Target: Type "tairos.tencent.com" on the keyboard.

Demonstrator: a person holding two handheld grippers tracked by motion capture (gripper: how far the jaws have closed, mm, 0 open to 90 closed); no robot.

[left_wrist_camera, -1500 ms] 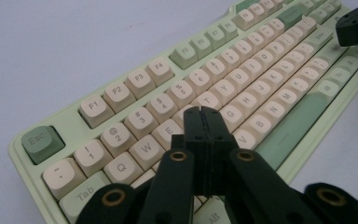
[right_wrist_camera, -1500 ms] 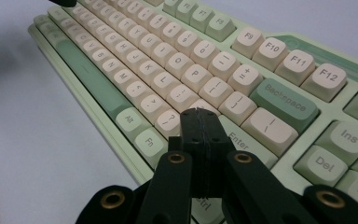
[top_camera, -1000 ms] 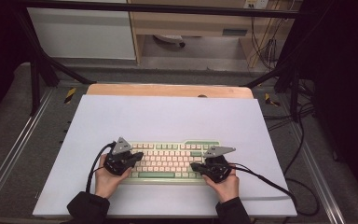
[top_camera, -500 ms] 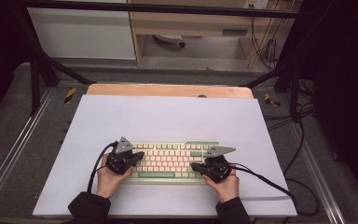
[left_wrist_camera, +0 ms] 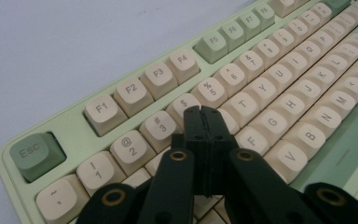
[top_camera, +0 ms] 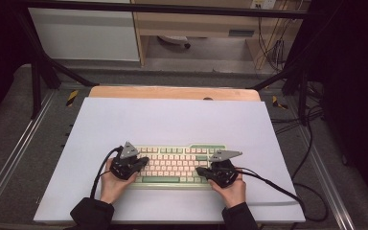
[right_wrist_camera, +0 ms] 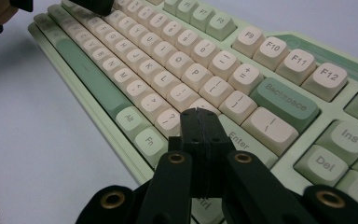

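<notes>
A: Keyboard, pale green case with cream keys, lies flat on the near-middle of the white worktop, long side facing the person.

B: Claws?

A: Left claw pressed fully together, nothing between the jaws, tips poised over the number/QWERTY rows around the 4 and R keys. Can't tell if it actually touches a cap. In the high view it sits at the board's left end.

B: Right one?

A: Right claw also clamped together and empty, tips above the keys just left of Enter, below the green Backspace. High view puts it at the right end.

B: So typing with closed tips.

A: Looks like it, that's my read. To do it well: keep the jaws closed so the tip acts as one stylus, come down straight on the middle of a single cap, since the joined tip is nearly as wide as a key and an off-centre press could catch a neighbour. Light press, lift clear before moving sideways.

B: Risks?

A: Board may slide on the smooth sheet if pushed at an angle. Cables trail off to the sides, clear of the keys.
</notes>
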